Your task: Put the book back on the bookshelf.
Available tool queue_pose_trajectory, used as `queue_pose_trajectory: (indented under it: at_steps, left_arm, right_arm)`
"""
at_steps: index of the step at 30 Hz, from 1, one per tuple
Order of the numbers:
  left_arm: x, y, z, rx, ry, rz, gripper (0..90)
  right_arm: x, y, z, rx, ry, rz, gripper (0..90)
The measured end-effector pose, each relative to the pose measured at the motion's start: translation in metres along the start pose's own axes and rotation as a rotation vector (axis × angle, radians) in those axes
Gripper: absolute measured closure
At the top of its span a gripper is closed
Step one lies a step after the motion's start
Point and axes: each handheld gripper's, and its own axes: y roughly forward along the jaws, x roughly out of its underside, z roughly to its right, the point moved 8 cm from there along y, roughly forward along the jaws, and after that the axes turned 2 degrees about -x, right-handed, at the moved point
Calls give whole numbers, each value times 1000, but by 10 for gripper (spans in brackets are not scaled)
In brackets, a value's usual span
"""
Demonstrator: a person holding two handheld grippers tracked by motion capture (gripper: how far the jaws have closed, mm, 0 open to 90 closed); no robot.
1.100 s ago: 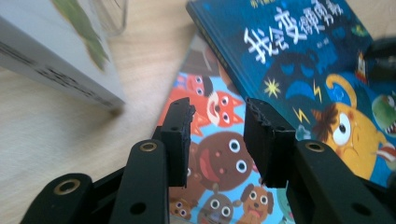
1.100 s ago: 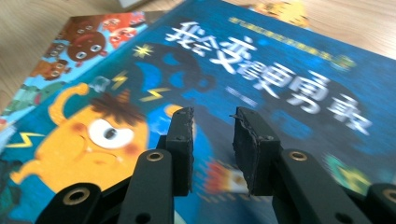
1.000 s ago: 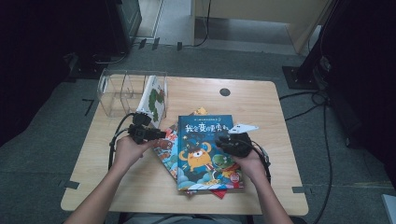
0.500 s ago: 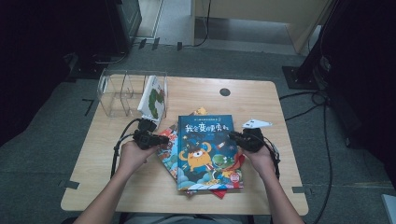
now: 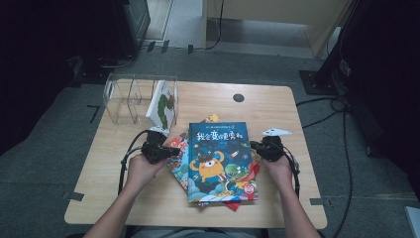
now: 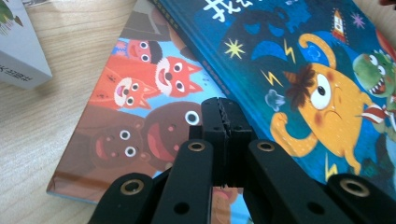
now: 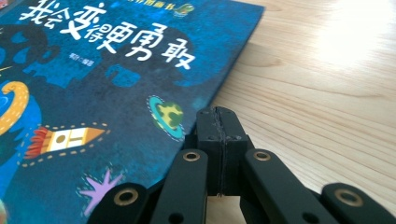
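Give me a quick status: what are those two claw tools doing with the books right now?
Left gripper shut, empty, over the fox-cover book. Right gripper shut, empty, at the blue picture book's right edge. Blue book tops the pile, flat. Nothing in the way.

right gripper [image 7: 218, 116] jaws pressing together, empty | tips hanging over blue book [image 7: 107, 93] edge | wooden table [image 7: 322, 93] lying alongside

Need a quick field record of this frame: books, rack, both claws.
top book: blue picture book, flat on the stack
book under it: animal-face cover, sticking out on the left
rack: clear divider rack at the table's far left, one white book standing in it
left claw: jaws shut, empty, over the animal-face cover
right claw: jaws shut, empty, at the blue book's right edge
table: light wood
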Motion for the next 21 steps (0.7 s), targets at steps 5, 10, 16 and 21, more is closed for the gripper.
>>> queue_pose_trajectory:
  at_steps: [5,10,16,21]
  left_arm:
    - [7,-2,3,-4,15,-15,900]
    - [15,-1,4,0,-9,-16,900]
    - [22,-3,4,-9,-15,-20,900]
    - [30,-8,7,2,-25,-17,900]
  right_arm:
    - [-3,1,0,19,-2,11,900]
    - [-8,4,-1,1,4,12,900]
    - [-13,11,-8,-27,-15,6,900]
    - [-18,15,-10,-27,-25,11,900]
